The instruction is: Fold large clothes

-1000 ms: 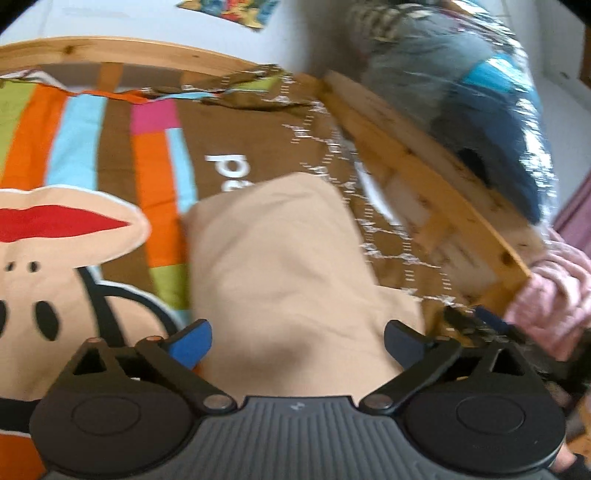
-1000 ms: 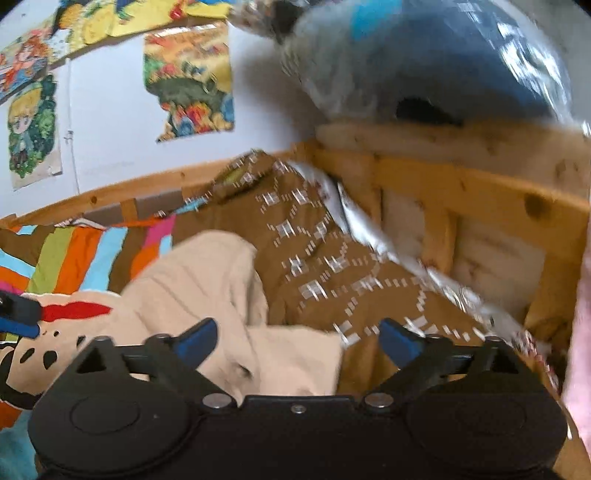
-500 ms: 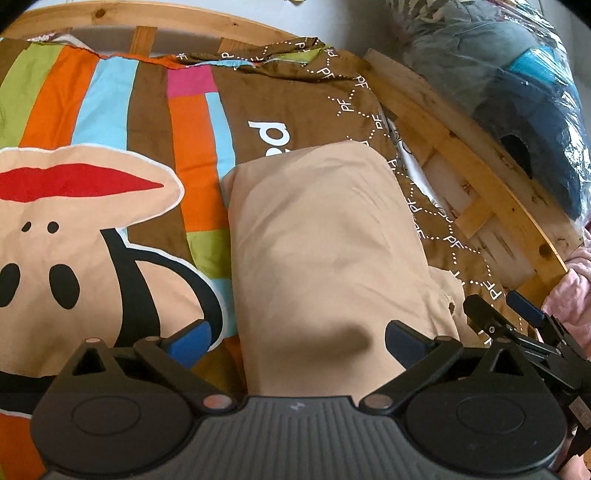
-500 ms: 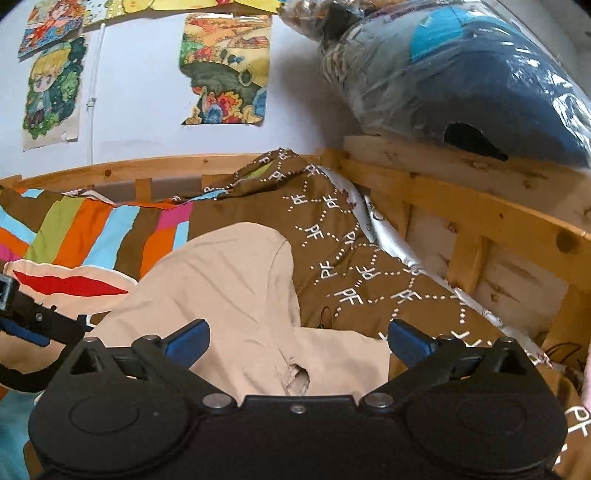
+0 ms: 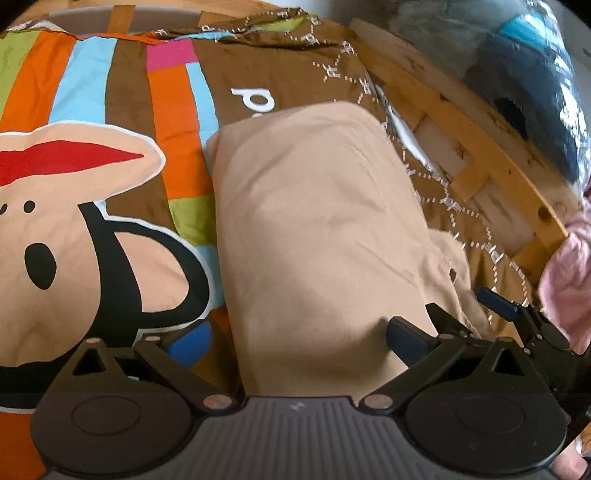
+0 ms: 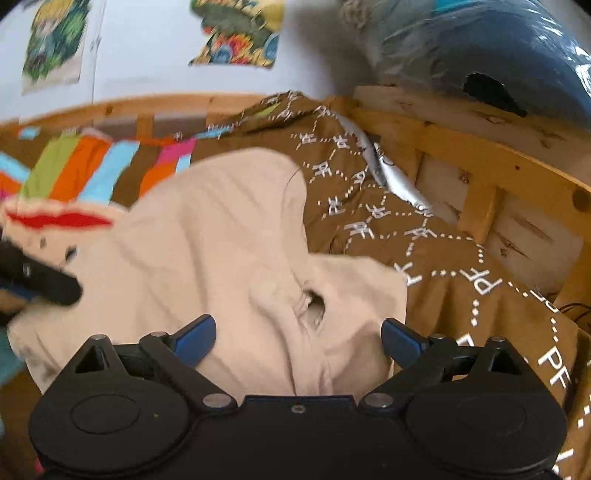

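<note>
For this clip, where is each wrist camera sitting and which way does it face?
Left wrist: on the left gripper, looking down along open fingers at the beige garment on the striped duvet; the right gripper shows at lower right.
Right wrist: on the right gripper, open, facing the garment's rumpled end, the wooden bed frame and wall posters; the left gripper shows at left.
Shared: garment, duvet, frame.

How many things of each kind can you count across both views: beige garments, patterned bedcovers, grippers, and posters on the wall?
Beige garment: 1
Patterned bedcover: 1
Grippers: 2, the left gripper and the right gripper
Posters on the wall: 2, one and another
Total: 6
</note>
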Demonstrator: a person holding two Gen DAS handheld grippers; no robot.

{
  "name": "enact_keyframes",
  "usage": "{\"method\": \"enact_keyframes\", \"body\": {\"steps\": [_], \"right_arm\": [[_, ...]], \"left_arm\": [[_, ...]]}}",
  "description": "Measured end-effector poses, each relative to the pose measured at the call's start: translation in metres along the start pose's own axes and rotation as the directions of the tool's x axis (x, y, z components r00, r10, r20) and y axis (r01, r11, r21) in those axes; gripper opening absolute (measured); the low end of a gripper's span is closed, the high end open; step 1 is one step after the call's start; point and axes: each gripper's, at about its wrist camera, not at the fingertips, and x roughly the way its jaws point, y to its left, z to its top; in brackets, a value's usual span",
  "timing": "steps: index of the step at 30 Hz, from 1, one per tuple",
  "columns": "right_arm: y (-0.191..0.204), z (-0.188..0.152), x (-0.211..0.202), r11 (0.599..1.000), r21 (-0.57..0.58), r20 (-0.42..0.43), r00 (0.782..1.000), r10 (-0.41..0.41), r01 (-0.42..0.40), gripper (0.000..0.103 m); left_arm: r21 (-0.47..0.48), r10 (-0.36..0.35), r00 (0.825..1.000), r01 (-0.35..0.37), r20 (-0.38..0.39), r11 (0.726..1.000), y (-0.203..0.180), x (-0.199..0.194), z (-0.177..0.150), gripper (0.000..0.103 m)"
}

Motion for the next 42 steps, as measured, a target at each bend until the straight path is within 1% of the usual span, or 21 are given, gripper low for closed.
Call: {"method": "enact_keyframes", "body": {"steps": [2,6,9,12,15,17,20,22,23,24,25,27,28,29,31,34,36,37,38,40,42], "right_arm": [[0.001,-0.009,0.004,1.000,-0.005,-0.027,1.000,-0.011,0.011,0.096],[-0.004,-0.031,0.017,0.998,0.057,-0.075,0.997,0.003,0.001,0.096],[-0.003,-0.040,0.021,0.999,0.051,-0.058,0.998,0.001,0.002,0.097],[-0.006,-0.040,0.019,0.998,0.068,-0.047,0.999,0.012,-0.009,0.097],[-0.020,-0.034,0.009,0.989,0.140,-0.005,0.999,0.044,-0.043,0.095],[-0.030,-0.022,-0.005,0.983,0.183,0.075,0.997,0.019,-0.032,0.095],[-0.040,0.014,-0.008,0.985,0.169,0.172,0.985,-0.008,-0.022,0.095],[-0.042,0.045,0.002,0.988,0.148,0.209,0.978,0.012,-0.044,0.086],[-0.041,0.061,0.010,0.986,0.144,0.226,0.973,0.046,-0.080,0.079],[-0.040,0.076,0.020,0.983,0.137,0.232,0.969,0.088,-0.122,0.075],[-0.035,0.092,0.034,0.978,0.115,0.227,0.963,0.144,-0.173,0.074],[-0.021,0.110,0.057,0.970,0.052,0.216,0.951,0.222,-0.239,0.062],[-0.012,0.117,0.070,0.965,0.011,0.203,0.946,0.254,-0.262,0.060],[-0.001,0.123,0.087,0.958,-0.028,0.169,0.944,0.285,-0.284,0.057],[0.018,0.129,0.115,0.948,-0.066,0.100,0.944,0.316,-0.310,0.057],[0.038,0.124,0.154,0.944,-0.109,0.012,0.949,0.314,-0.311,0.063],[0.039,0.112,0.173,0.942,-0.078,-0.024,0.945,0.325,-0.326,0.063],[0.040,0.106,0.181,0.945,-0.050,-0.029,0.946,0.323,-0.324,0.063],[0.043,0.100,0.185,0.948,-0.050,-0.025,0.949,0.315,-0.316,0.063],[0.052,0.091,0.188,0.956,-0.098,-0.004,0.960,0.278,-0.277,0.062],[0.056,0.087,0.191,0.961,-0.111,0.002,0.967,0.254,-0.252,0.062]], "left_arm": [[-0.002,0.006,1.000,-0.006,-0.019,1.000,0.001,0.005,-0.003,0.103],[-0.012,0.012,0.998,-0.012,-0.055,1.000,0.010,0.022,-0.011,0.103],[-0.058,-0.006,0.997,0.002,-0.072,0.998,0.019,0.030,-0.016,0.103],[-0.033,0.007,0.998,-0.008,-0.056,0.999,0.014,0.023,-0.015,0.103],[-0.031,0.012,0.999,-0.013,-0.032,0.999,0.010,0.013,-0.012,0.103],[-0.022,0.022,1.000,-0.022,0.005,1.000,0.006,0.004,-0.008,0.102],[0.029,0.047,0.995,-0.049,0.084,0.998,-0.001,-0.008,-0.007,0.102],[0.044,0.049,0.995,-0.053,0.088,0.998,-0.003,-0.008,-0.007,0.102],[0.042,0.052,0.996,-0.055,0.073,0.998,-0.003,-0.006,-0.008,0.102],[0.041,0.055,0.997,-0.057,0.052,0.998,-0.003,-0.002,-0.009,0.102],[0.035,0.057,0.998,-0.058,0.036,0.998,-0.001,0.002,-0.011,0.103],[0.006,0.041,0.999,-0.041,0.025,0.999,0.004,0.005,-0.013,0.103],[-0.007,0.032,0.999,-0.032,0.015,0.999,0.006,0.007,-0.013,0.103],[-0.015,0.026,1.000,-0.026,0.009,1.000,0.009,0.008,-0.014,0.103],[-0.020,0.020,1.000,-0.020,0.005,1.000,0.011,0.008,-0.016,0.103],[-0.028,0.012,1.000,-0.012,0.000,1.000,0.014,0.011,-0.020,0.103],[-0.044,0.003,1.000,-0.003,-0.004,0.999,0.017,0.014,-0.021,0.103],[-0.055,-0.003,1.000,0.002,-0.008,0.998,0.019,0.016,-0.021,0.103],[-0.064,-0.009,1.000,0.008,-0.013,0.998,0.020,0.017,-0.021,0.103],[-0.070,-0.020,1.000,0.018,-0.018,0.997,0.022,0.020,-0.020,0.103],[-0.071,-0.025,1.000,0.024,-0.018,0.997,0.023,0.022,-0.021,0.103]]}}
